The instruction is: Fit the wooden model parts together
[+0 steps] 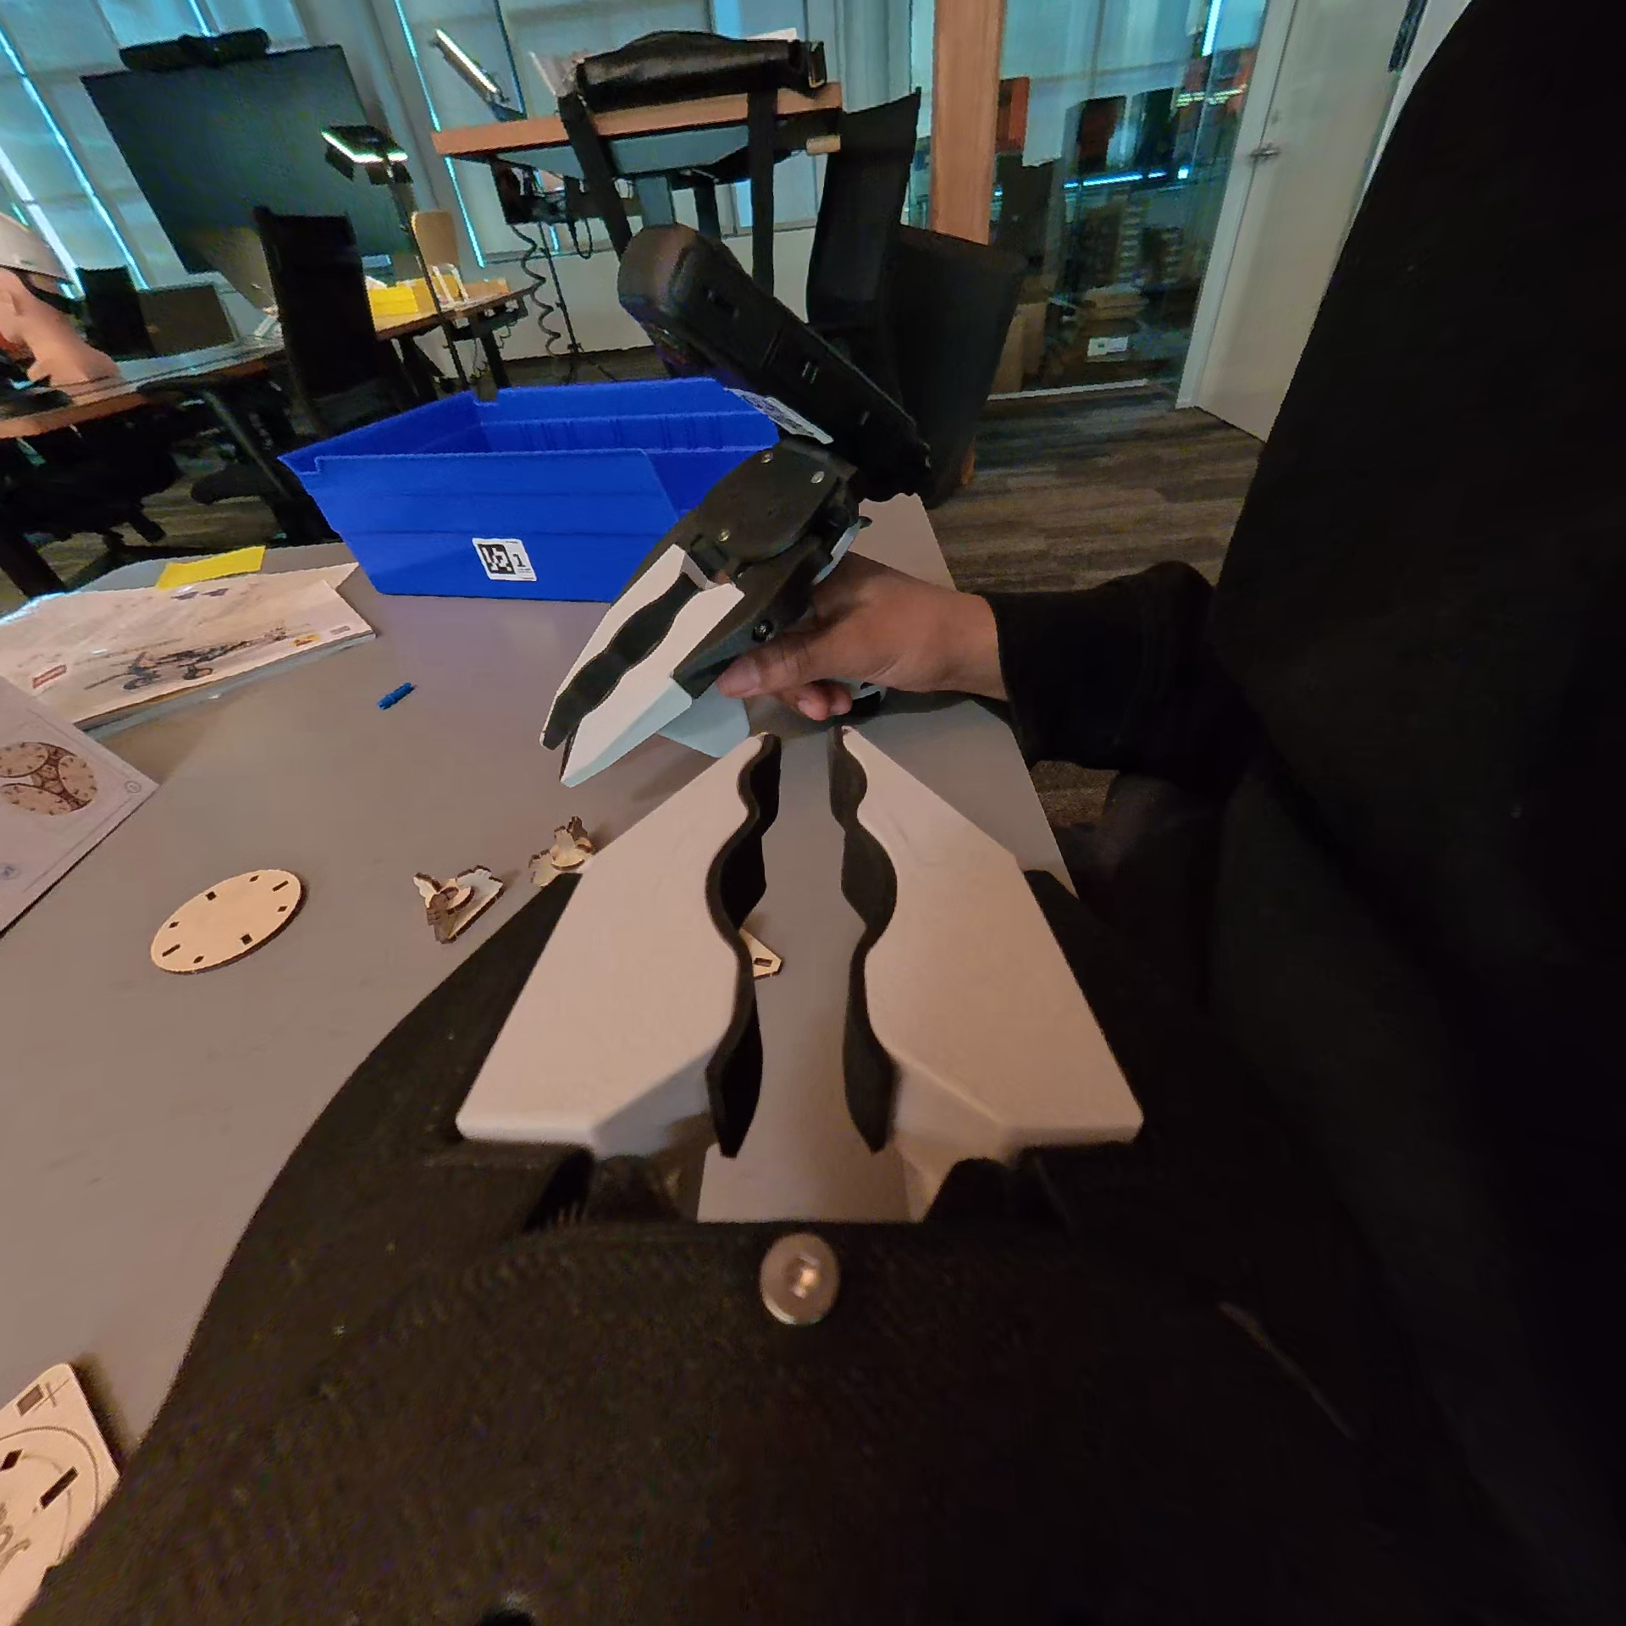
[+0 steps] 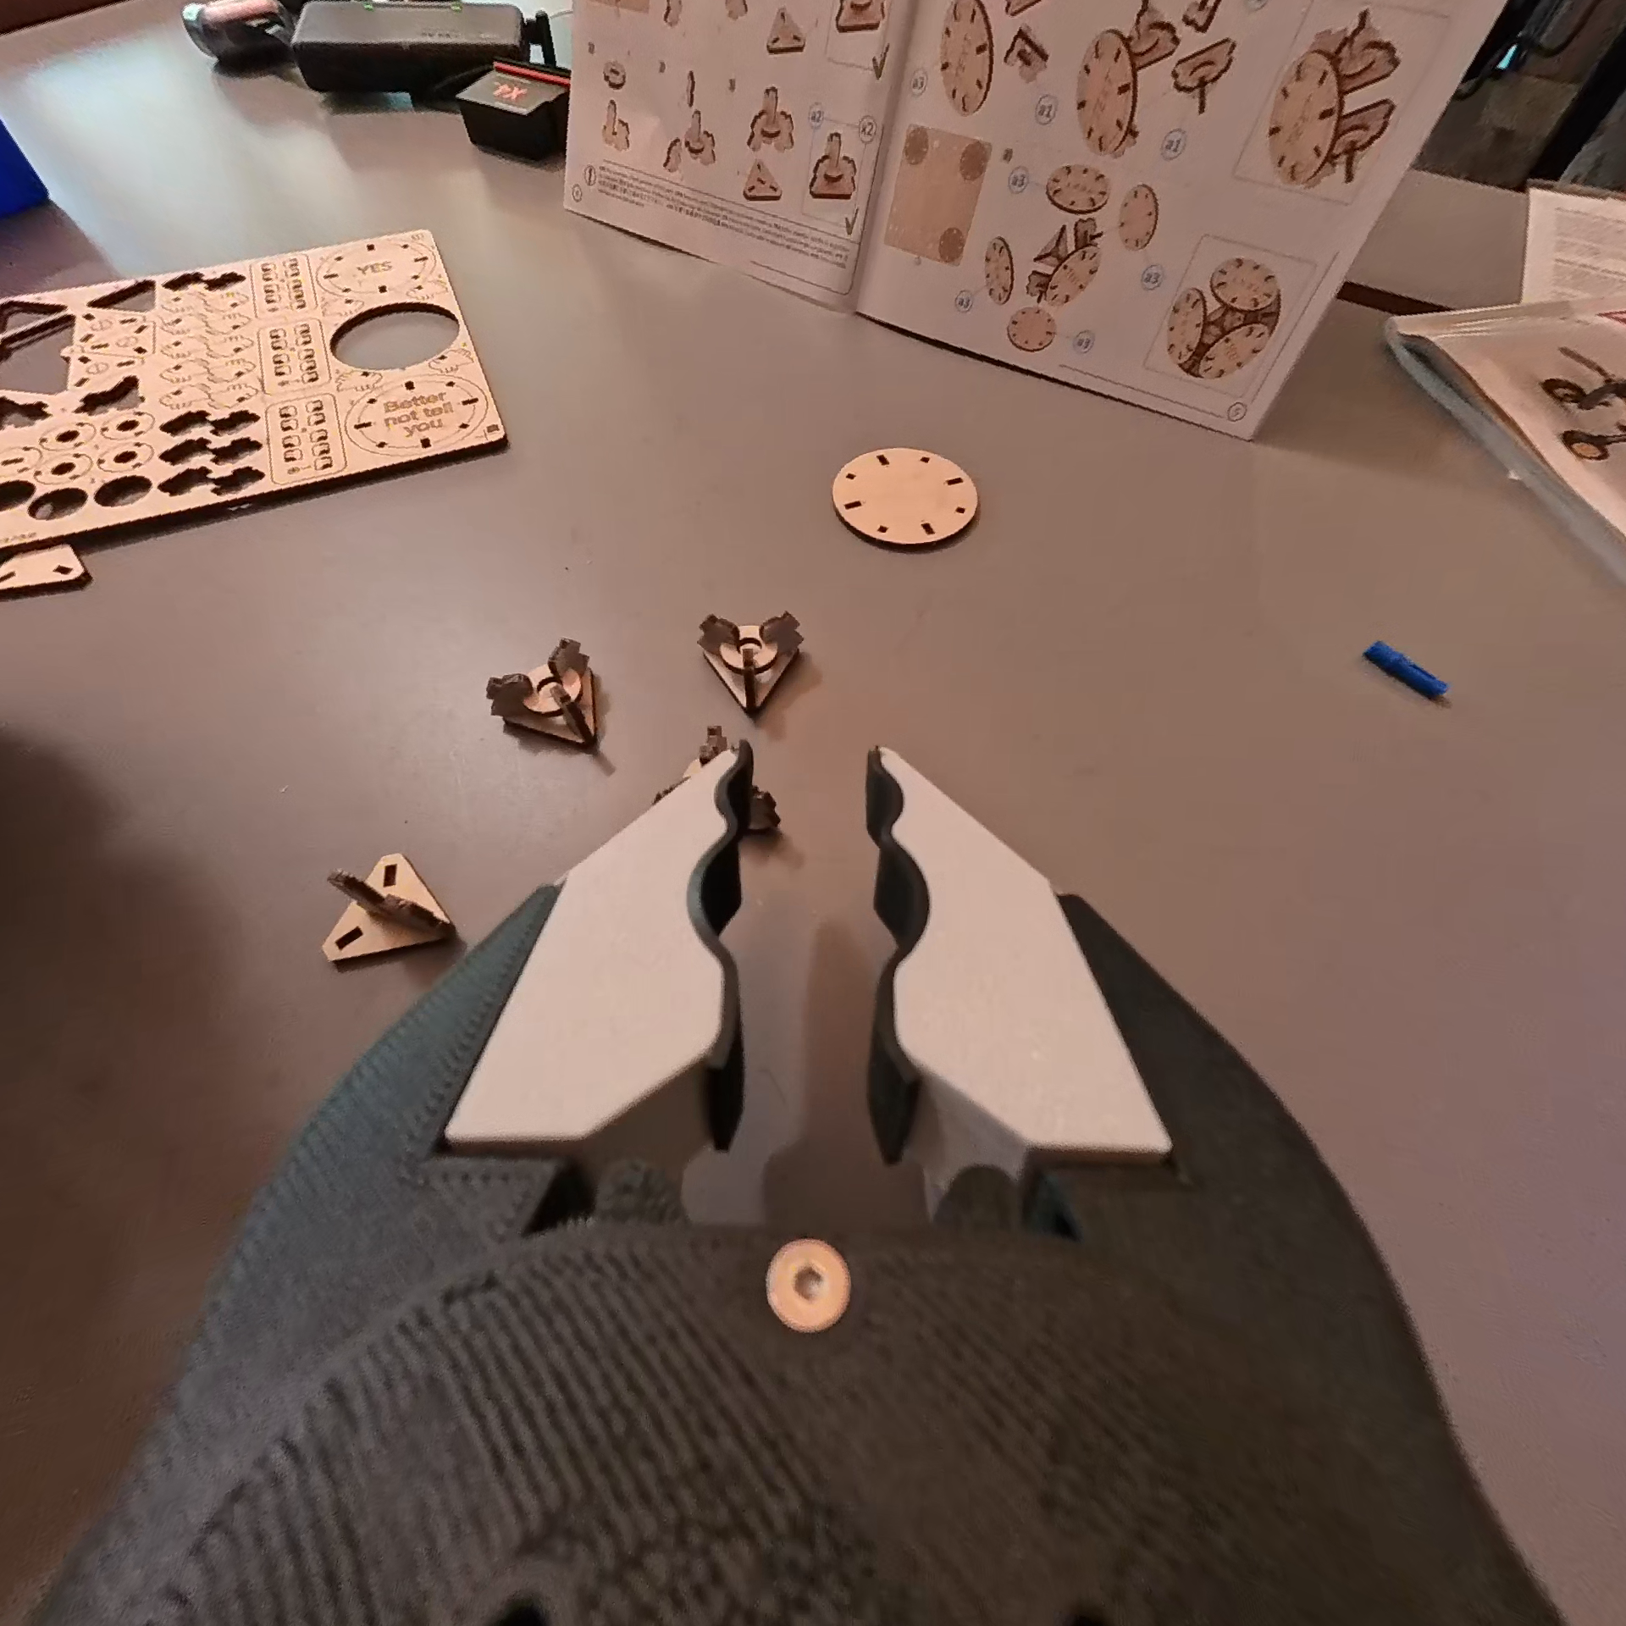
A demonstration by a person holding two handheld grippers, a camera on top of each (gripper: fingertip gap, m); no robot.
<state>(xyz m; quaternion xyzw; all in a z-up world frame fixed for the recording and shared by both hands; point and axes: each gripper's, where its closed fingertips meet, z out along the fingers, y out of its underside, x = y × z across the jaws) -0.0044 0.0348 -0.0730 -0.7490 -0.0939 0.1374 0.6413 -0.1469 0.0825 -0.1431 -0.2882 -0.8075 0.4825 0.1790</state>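
In the left wrist view my left gripper (image 1: pixel 802 739) is open and empty, and the grey table (image 1: pixel 352 792) shows between its fingers. A small wooden triangle piece (image 1: pixel 761 955) lies on the table under its left finger. My right gripper (image 1: pixel 561 757), held by a hand (image 1: pixel 862 642), hovers just ahead of it, tilted down. In the right wrist view my right gripper (image 2: pixel 809 757) is open and empty above the table. A wooden triangle assembly (image 2: pixel 757 805) lies partly hidden under its left finger. Two more assemblies (image 2: pixel 750 655) (image 2: pixel 550 695) stand just beyond the tips.
A wooden disc (image 2: pixel 904 497) lies farther ahead, with a punched wooden sheet (image 2: pixel 238 378) at the left and an open instruction booklet (image 2: pixel 968 176) behind. A flat triangle piece (image 2: pixel 387 915) lies left. A blue peg (image 2: pixel 1405 669) lies right. A blue bin (image 1: pixel 528 493) stands at the table's far side. Some 15 cm of space lies between my two pairs of fingers. From the right gripper's tips to the flat triangle piece (image 2: pixel 387 915) is close to 9 cm.
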